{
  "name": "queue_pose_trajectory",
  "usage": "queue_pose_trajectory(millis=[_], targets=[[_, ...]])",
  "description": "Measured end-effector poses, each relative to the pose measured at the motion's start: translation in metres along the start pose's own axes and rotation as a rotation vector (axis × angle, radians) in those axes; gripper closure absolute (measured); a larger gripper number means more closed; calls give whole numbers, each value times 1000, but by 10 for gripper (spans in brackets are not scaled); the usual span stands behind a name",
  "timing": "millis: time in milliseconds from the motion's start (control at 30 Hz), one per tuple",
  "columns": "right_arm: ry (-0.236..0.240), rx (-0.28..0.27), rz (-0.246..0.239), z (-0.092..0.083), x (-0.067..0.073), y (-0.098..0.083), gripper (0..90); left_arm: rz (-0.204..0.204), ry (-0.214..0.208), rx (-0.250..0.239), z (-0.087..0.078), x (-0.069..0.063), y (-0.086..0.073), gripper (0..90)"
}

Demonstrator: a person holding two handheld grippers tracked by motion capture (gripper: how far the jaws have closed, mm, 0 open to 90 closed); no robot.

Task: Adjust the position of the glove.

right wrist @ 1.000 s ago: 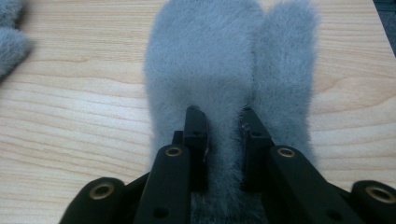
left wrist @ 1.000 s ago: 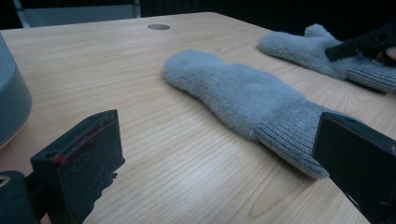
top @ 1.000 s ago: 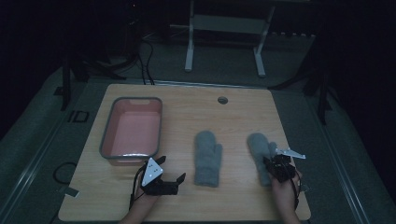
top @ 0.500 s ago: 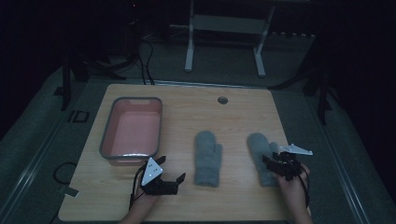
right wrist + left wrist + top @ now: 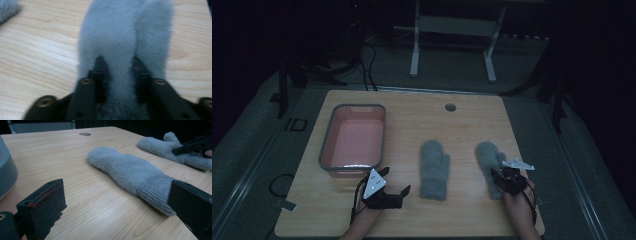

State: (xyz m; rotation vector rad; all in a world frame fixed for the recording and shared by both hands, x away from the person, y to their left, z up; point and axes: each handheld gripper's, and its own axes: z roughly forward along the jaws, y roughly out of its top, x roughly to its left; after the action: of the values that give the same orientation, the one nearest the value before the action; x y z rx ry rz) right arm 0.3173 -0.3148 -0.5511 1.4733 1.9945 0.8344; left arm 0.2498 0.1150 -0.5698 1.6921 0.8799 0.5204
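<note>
The right gripper (image 5: 117,72) had just been closing, its jaws pinching a ridge of fluff on the right mitten (image 5: 489,162) at lower right. That shallow bite could slip on lifting. The left gripper (image 5: 399,192) sat open on the table (image 5: 462,125), holding nothing, beside the middle mitten (image 5: 434,169). The high view showed the pink tub (image 5: 354,142) at left; the right gripper view showed the pinch itself.

A dim lab or recording room is suggested by a bare light-wood table (image 5: 362,220) with a cable hole (image 5: 450,107), set on grey carpeted floor (image 5: 252,150), with loose cables (image 5: 367,65) trailing behind it and the white metal legs of a stand (image 5: 452,45) seen in darkness beyond.
</note>
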Motion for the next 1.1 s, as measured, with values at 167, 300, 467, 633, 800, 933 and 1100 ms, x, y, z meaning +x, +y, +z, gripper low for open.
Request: queue_pose_trajectory(millis=[167,300,467,633,800,933,1100], targets=[[-38,-10,81,-4,7,5,793,-10,1,-3,0,1,0,22],[-46,-53,140,-16,22,21,795,-2,8,-4,0,0,0,22],[-33,-84,163,-22,41,35,795,-8,12,-13,-1,0,0,22],[-12,-112,175,-27,65,48,794,-2,17,-15,-1,-1,-1,22],[30,-121,170,-31,92,62,794,2,21,-15,-1,-1,-1,22],[68,-135,186,-34,111,71,794,-8,29,-11,-1,-1,0,22],[110,-133,244,-32,132,76,793,-5,50,-22,-2,-2,-1,22]])
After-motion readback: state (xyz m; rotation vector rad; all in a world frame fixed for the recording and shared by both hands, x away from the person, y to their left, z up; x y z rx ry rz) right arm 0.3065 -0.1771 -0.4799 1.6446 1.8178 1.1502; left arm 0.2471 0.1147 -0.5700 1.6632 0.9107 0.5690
